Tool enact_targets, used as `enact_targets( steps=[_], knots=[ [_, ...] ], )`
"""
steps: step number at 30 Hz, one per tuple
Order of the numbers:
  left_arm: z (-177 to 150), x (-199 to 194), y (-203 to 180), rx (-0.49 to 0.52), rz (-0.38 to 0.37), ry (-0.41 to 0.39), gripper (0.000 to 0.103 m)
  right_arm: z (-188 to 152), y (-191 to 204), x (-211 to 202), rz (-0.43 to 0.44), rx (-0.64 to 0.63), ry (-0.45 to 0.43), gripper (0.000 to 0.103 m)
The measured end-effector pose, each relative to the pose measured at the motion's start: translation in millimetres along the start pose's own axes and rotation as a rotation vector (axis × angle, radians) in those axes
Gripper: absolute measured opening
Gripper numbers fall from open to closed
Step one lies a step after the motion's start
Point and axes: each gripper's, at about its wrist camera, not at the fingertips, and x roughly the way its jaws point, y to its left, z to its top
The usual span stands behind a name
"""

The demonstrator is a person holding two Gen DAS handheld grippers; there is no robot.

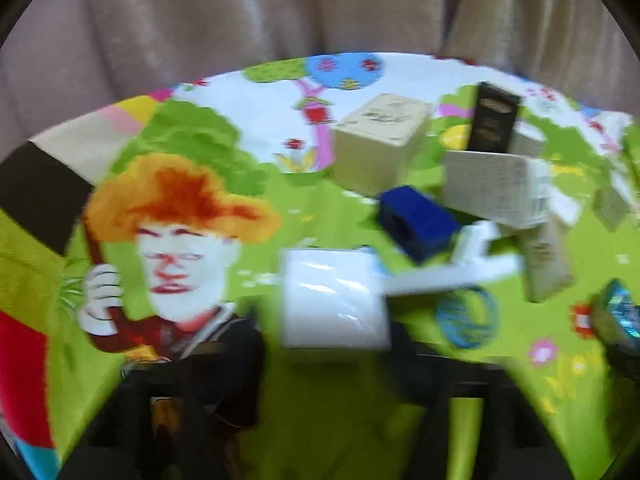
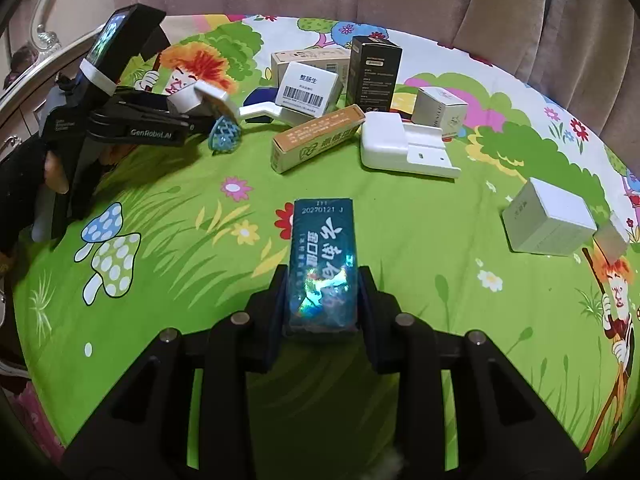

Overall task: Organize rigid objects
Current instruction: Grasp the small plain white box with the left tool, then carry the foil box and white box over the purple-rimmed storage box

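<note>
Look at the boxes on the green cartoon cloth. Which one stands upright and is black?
The tall black box at the back of the cluster, standing on end. The boxes around it are white, cream or tan, and the tan box in front lies flat.

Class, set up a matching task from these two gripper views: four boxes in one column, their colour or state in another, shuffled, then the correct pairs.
Things
1. teal box
2. black box
3. orange-topped box
4. barcode box

States
A. lying flat among the pile
B. clamped in the right gripper
C. white, barcode facing the camera
D. standing upright, tallest

Pairs: 1-B, 2-D, 3-A, 4-C
</note>
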Motion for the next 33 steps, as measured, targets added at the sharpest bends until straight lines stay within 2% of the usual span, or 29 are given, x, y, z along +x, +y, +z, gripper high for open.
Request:
enact_targets(
  steps=[2, 5, 9, 12, 16, 19, 23, 25, 30, 33],
  knots=[
    [-12, -12, -2, -0.033, 0.009, -0.005, 0.041, 0, -1, 0, 0.008, 0.006, -0.001, 0.038],
    [-43, -39, -5, -0.123, -0.029, -0.029, 0.041, 0, -7, 0, 0.043, 0.035, -0.004, 0.038],
    [-83, -70, -2, -0.223, -0.073, -0.047, 0.041, 0, -4, 0, 0.032, 0.027, -0.003, 0.039],
    [-87, -70, 5, -0.266, -0.086, -0.034, 0.041, -1, -2, 0, 0.018, 0.014, -0.004, 0.038],
    [-84, -68, -3, -0.236, -0.047, -0.025, 0.041, 0, 1, 0, -0.006, -0.005, -0.004, 0.037],
    [-83, -66, -5, -0.227, -0.034, -0.022, 0.041, -3, 3, -3, -0.022, 0.042, 0.001, 0.037],
    [-84, -67, 3, -0.260, -0.050, -0.029, 0.041, -18, 43, -19, -0.046, 0.023, 0.007, 0.036],
    [-87, -71, 5, -0.278, -0.032, -0.029, 0.041, -29, 65, -29, -0.035, 0.029, 0.012, 0.037],
    [-124, -102, 9, -0.334, -0.047, -0.045, 0.041, -51, 127, -53, -0.024, -0.127, 0.015, 0.037],
    [-147, -127, 14, -0.355, -0.020, -0.060, 0.041, -59, 145, -62, -0.003, -0.162, 0.010, 0.036]
  ],
)
